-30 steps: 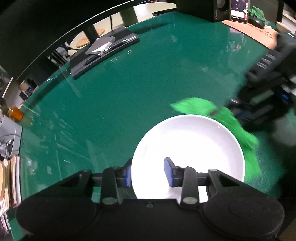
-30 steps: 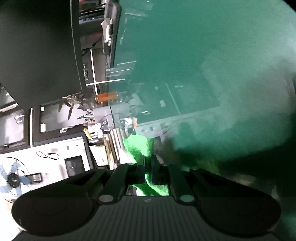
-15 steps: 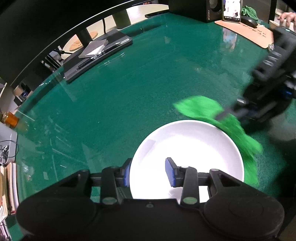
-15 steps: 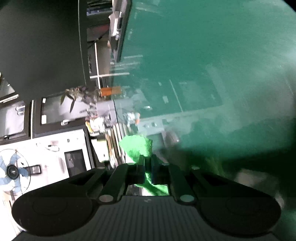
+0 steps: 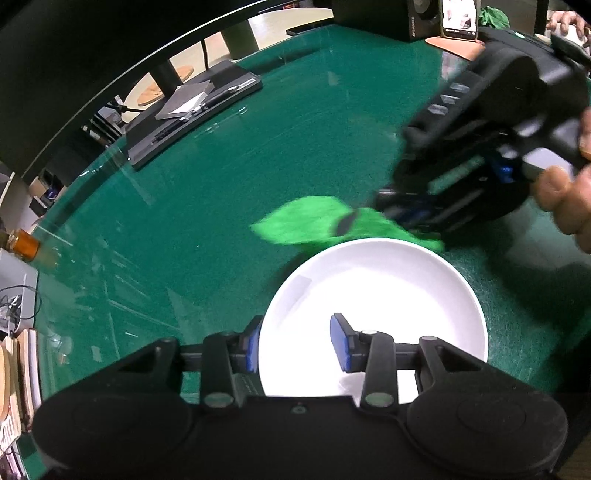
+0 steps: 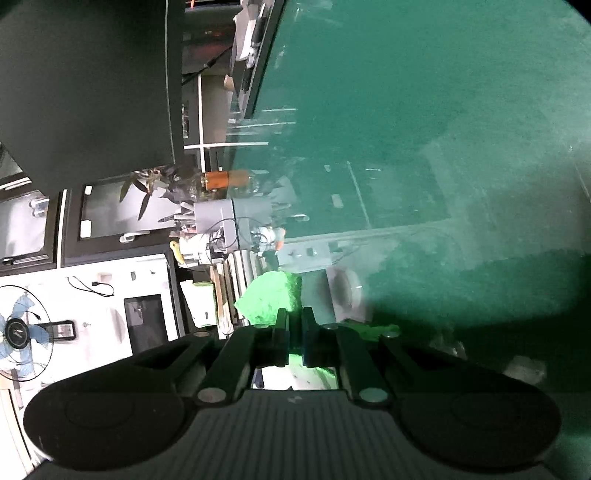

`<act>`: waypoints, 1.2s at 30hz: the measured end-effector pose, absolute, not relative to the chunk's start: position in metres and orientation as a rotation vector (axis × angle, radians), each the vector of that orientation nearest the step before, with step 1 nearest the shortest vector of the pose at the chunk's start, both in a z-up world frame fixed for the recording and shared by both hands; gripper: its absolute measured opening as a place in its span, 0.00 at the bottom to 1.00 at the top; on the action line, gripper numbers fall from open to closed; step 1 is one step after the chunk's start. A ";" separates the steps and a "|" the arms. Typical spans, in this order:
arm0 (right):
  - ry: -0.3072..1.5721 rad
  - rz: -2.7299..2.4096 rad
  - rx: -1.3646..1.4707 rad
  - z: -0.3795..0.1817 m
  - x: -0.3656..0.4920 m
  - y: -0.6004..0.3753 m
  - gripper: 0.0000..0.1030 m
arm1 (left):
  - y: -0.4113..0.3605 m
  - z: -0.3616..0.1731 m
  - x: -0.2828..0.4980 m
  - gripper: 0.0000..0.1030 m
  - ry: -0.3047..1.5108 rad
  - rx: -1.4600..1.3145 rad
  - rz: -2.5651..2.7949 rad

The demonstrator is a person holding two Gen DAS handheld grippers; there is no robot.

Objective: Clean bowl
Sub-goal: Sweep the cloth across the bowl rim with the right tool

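A white bowl [image 5: 388, 295] sits on the green table [image 5: 221, 177]. My left gripper [image 5: 295, 343] is open, its two blue-padded fingers straddling the bowl's near-left rim, one outside and one inside. My right gripper [image 6: 293, 332] is shut on a bright green cloth [image 6: 273, 295]. In the left wrist view the right gripper [image 5: 347, 225] comes in from the right and holds the cloth [image 5: 306, 225] just past the bowl's far rim, above the table.
A black tray with a grey notebook and pens [image 5: 195, 110] lies at the table's far left. A phone [image 5: 460, 18] and a speaker stand at the far right. An orange bottle [image 5: 22, 243] lies at the left edge.
My right gripper has moved the green cloth from the bowl's right rim leftward to beyond the far rim. My left gripper has stayed around the bowl's rim.
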State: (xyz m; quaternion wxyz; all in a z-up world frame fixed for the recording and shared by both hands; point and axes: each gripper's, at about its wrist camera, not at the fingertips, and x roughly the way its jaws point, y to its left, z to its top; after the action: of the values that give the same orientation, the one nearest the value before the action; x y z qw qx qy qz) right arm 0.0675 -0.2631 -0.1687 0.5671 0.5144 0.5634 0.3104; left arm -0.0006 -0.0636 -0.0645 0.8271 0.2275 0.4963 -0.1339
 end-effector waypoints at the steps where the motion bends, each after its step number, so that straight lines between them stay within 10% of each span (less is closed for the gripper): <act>1: 1.329 0.720 1.214 -0.170 0.061 -0.272 0.08 | -0.064 -0.065 0.000 0.37 1.053 0.485 -0.288; 36: 1.279 0.713 1.268 -0.168 0.027 -0.293 0.08 | -0.050 -0.055 -0.003 0.41 1.100 0.352 -0.219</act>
State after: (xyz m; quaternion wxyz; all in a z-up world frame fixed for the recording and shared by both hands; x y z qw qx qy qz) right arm 0.0266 -0.2935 -0.1682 0.5665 0.5393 0.5443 0.3031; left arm -0.0033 -0.0502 -0.0551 0.8321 0.1661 0.5190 -0.1033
